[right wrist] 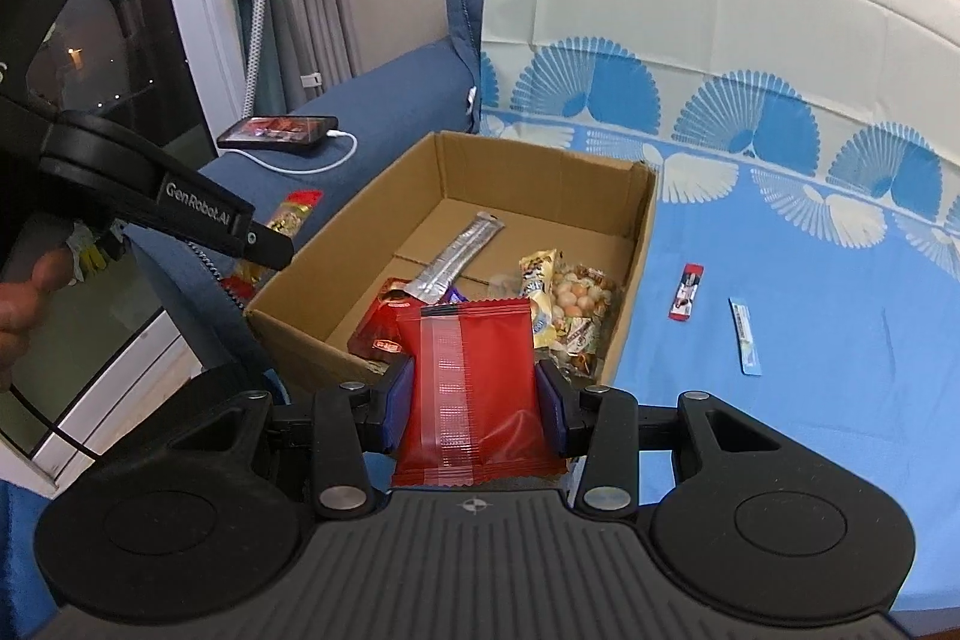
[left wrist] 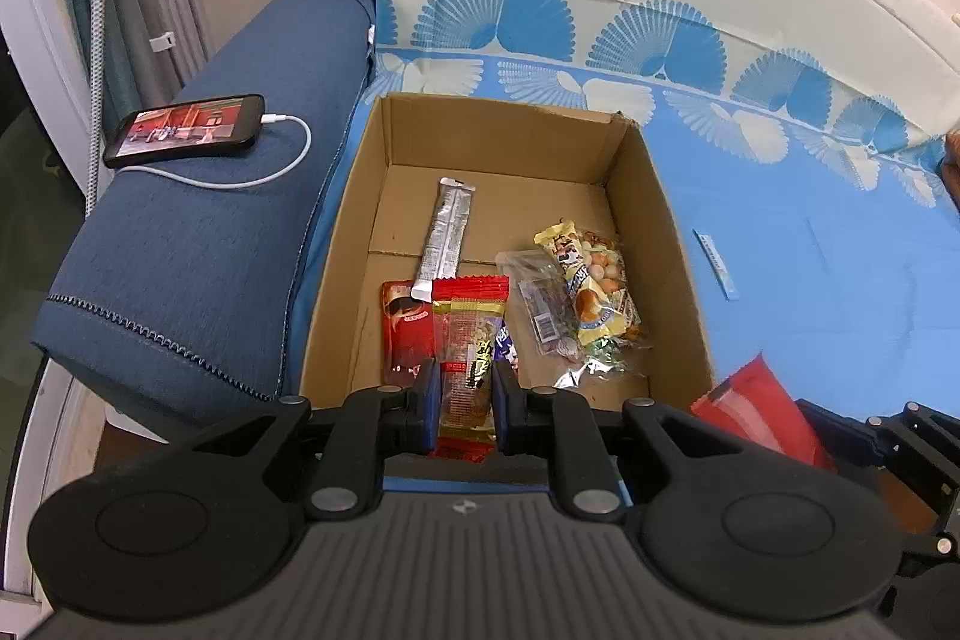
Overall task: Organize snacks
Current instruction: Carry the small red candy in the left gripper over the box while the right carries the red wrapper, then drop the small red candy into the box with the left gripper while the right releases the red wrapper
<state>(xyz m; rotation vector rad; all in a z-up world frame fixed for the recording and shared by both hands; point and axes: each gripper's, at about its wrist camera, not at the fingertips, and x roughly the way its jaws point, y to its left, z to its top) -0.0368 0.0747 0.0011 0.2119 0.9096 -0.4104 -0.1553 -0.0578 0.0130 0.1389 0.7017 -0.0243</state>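
Pinching a clear nut bar, the left gripper hovers over the cardboard box ahead for dropping, while the right gripper clamps a red pouch just short of it.

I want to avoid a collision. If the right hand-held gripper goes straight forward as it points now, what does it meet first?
Probably the near wall of the cardboard box. The right hand-held gripper, shut on a red packet, points at it; depth and height are unclear.
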